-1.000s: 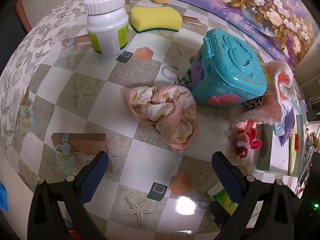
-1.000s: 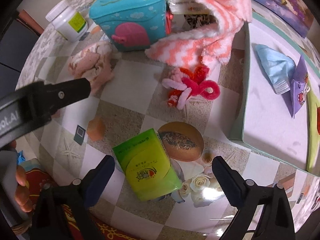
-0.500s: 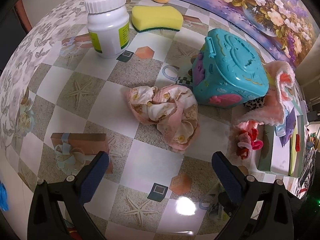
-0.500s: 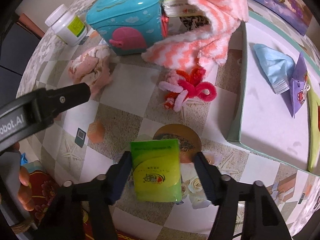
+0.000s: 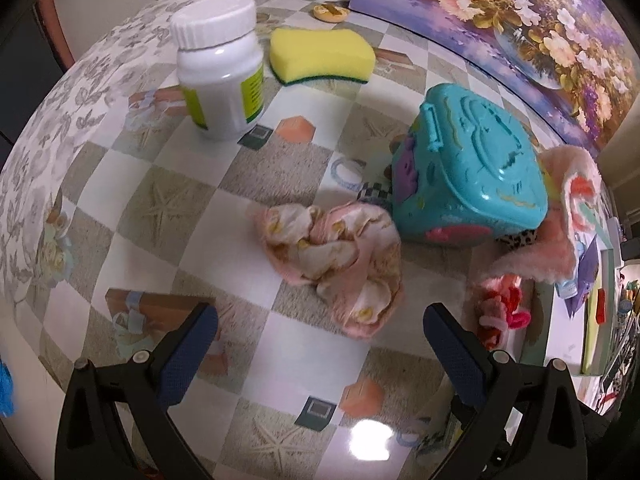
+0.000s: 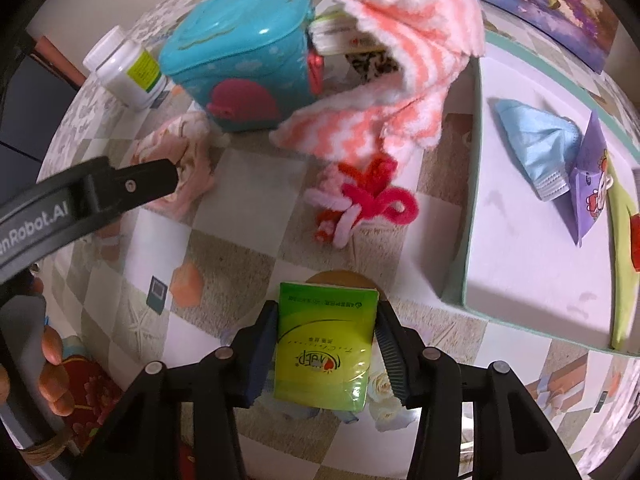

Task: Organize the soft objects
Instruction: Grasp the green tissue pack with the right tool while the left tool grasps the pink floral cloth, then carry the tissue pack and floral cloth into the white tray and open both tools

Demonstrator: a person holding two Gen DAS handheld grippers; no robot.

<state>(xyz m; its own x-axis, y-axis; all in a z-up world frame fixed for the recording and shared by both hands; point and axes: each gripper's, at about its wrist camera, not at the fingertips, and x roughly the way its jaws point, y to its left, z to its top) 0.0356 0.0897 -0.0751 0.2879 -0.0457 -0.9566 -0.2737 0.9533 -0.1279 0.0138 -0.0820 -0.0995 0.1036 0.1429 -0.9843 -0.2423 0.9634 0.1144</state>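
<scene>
My right gripper [image 6: 326, 330] is shut on a green tissue pack [image 6: 325, 344], held just above the table near a pale green tray [image 6: 468, 256]. The tray holds a blue face mask [image 6: 532, 152] and a purple packet [image 6: 588, 184]. A pink and red pipe-cleaner toy [image 6: 360, 204] lies ahead of the pack. A pink striped fluffy cloth [image 6: 400, 60] drapes beside a teal toy case [image 6: 240, 68]. My left gripper [image 5: 320, 328] is open and empty, just short of a crumpled pink floral cloth [image 5: 340, 248].
A white pill bottle [image 5: 220, 68] and a yellow sponge [image 5: 320, 54] stand at the far left of the table. A floral painting [image 5: 500, 12] leans at the back. A leopard-print item [image 5: 516, 238] lies under the fluffy cloth.
My right gripper has closed on the green tissue pack, which now stands upright between the fingers. My left gripper has barely moved.
</scene>
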